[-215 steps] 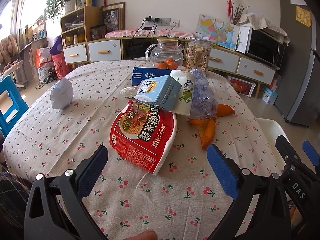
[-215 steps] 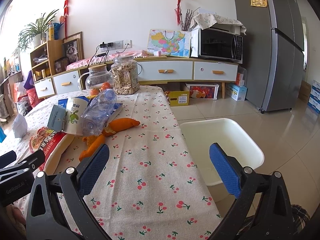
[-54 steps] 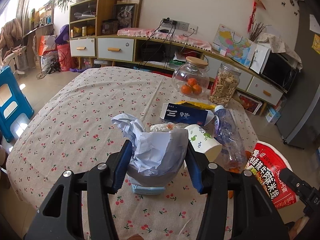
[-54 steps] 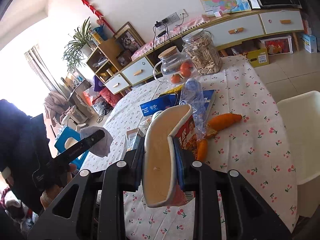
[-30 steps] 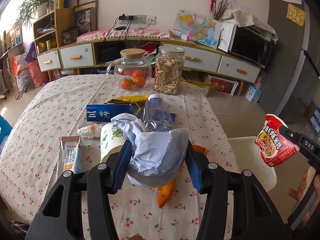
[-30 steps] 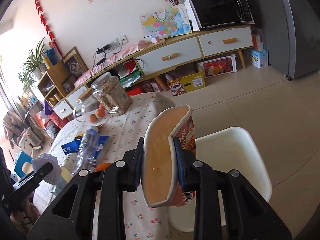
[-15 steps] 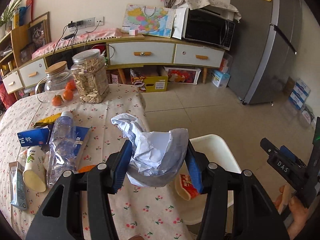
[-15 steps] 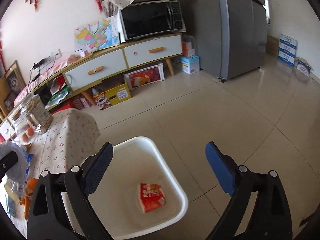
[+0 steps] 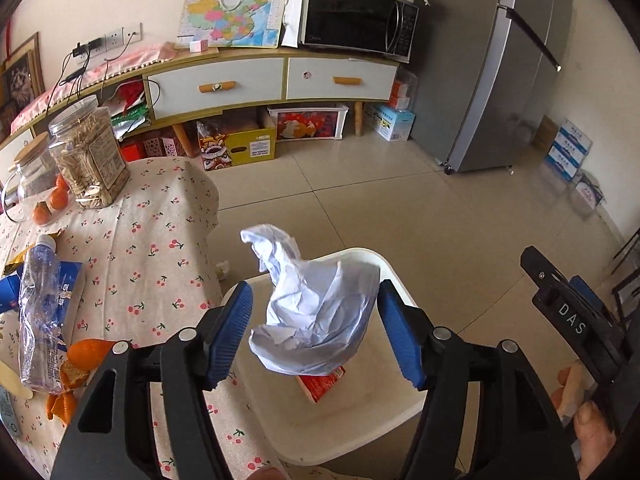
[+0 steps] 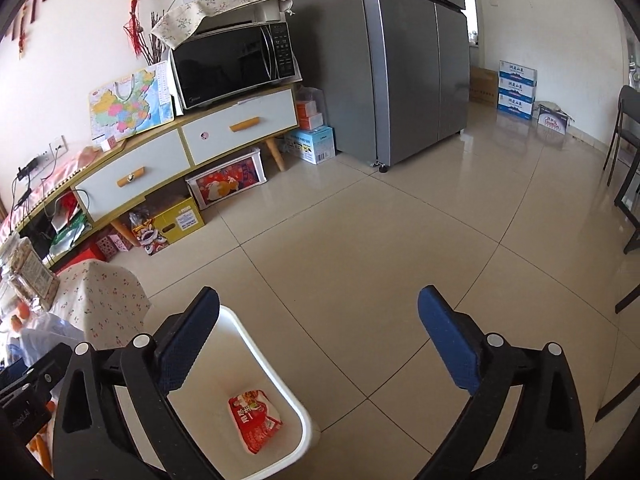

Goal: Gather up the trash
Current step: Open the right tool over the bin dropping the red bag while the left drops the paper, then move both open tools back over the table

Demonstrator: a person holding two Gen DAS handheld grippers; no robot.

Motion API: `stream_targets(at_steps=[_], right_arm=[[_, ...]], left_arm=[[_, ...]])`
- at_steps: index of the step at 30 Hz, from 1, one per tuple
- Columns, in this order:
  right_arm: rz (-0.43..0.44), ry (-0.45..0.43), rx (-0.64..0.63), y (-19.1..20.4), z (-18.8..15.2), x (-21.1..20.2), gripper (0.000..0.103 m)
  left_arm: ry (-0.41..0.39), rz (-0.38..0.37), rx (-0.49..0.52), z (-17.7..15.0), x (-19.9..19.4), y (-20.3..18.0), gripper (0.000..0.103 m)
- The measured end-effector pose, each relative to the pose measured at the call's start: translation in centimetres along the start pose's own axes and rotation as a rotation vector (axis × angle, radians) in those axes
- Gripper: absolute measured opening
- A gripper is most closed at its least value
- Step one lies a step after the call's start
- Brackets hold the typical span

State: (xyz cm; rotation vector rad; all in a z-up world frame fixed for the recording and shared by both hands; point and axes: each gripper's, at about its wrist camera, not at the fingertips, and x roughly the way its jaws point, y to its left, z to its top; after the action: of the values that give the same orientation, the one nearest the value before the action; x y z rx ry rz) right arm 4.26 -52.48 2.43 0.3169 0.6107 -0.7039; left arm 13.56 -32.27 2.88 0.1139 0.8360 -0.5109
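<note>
Grey refrigerator (image 10: 408,60), upper centre of the right wrist view, standing on the tiled floor. Low sideboard (image 10: 188,152) with white drawers, left of it, carrying a black microwave (image 10: 236,64). Table with cherry-print cloth (image 9: 152,256), left side of the left wrist view; on it a clear jar (image 9: 90,152) at upper left, a crushed plastic bottle (image 9: 38,312) and orange peel (image 9: 86,354) at lower left. White bin (image 9: 404,412), lower centre of the left wrist view, on the floor just beside the table edge; red noodle package (image 10: 254,420) lying on its bottom. Left gripper (image 9: 316,332), lower centre, above the bin: jaws have just been opening, blue pads standing clear on either side of the crumpled white paper (image 9: 316,320), which is between them over the bin, untouched by the pads. Right gripper (image 10: 320,344), lower centre of its own view, jaws spread wide, nothing between them, left finger over the bin rim.
</note>
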Motion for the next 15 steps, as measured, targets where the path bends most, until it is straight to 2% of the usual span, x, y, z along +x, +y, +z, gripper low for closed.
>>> stream_targets(at_steps=[7, 15], right_arm=[[-0.032, -0.040, -0.055, 0.9, 0.0, -1.1, 0.096], [0.038, -0.041, -0.133, 4.3, -0.7, -2.7, 0.096]], left_arm=[[-0.013, 0.040, -0.042, -0.4, -1.0, 1.5, 0.080], [-0.034, 0.157, -0.093, -1.8, -3.3, 5.1, 0.083]])
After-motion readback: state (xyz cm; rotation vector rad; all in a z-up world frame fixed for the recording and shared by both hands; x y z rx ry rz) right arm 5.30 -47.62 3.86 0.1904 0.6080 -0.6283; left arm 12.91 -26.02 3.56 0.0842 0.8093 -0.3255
